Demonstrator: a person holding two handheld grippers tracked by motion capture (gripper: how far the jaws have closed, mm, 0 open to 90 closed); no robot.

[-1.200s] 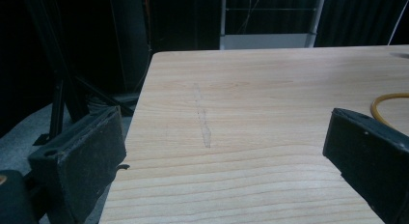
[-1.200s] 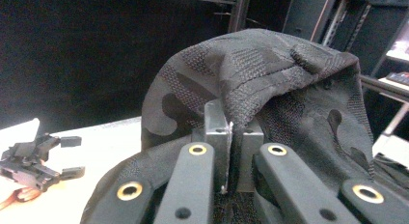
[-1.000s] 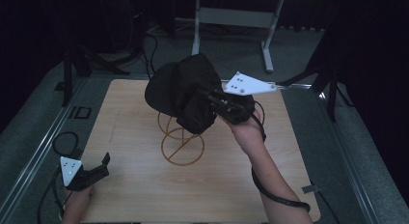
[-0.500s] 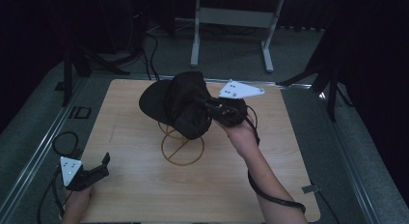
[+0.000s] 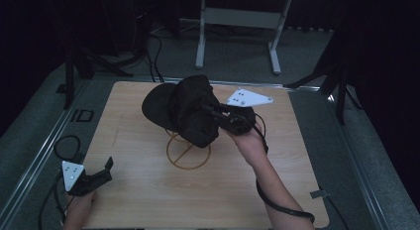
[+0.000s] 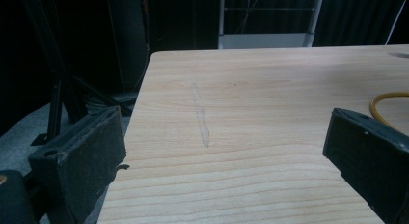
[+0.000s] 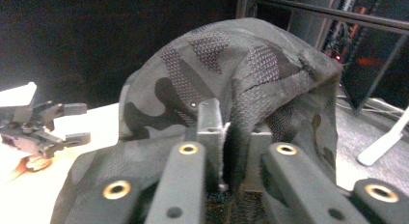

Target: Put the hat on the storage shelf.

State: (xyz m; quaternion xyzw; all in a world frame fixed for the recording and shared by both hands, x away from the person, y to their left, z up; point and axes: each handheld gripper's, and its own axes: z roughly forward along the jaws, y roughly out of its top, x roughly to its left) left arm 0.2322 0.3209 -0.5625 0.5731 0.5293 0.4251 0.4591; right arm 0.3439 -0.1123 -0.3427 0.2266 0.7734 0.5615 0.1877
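A dark camouflage cap (image 5: 184, 113) hangs in the air above a wire stand (image 5: 187, 149) at the middle of the tabletop (image 5: 148, 190), pinched by the right gripper (image 5: 218, 115), whose jaws are pressed together on a fold of the fabric. In the right gripper view the cloth (image 7: 231, 74) bulges up over the closed jaws. The job looks roughly half done: the cap is picked up and carried over the stand, but it is not yet seated on the wire, and lowering and letting go are left. The left gripper (image 5: 101, 171) rests near the tabletop's near left corner, jaws spread wide and holding nothing, well apart from the cap; its own view looks across bare wood with the stand's yellow ring (image 6: 388, 105) at the right edge. Compared with a second ago, the cap has moved leftward and a little lower, closer over the stand, while the left gripper lies where it was.
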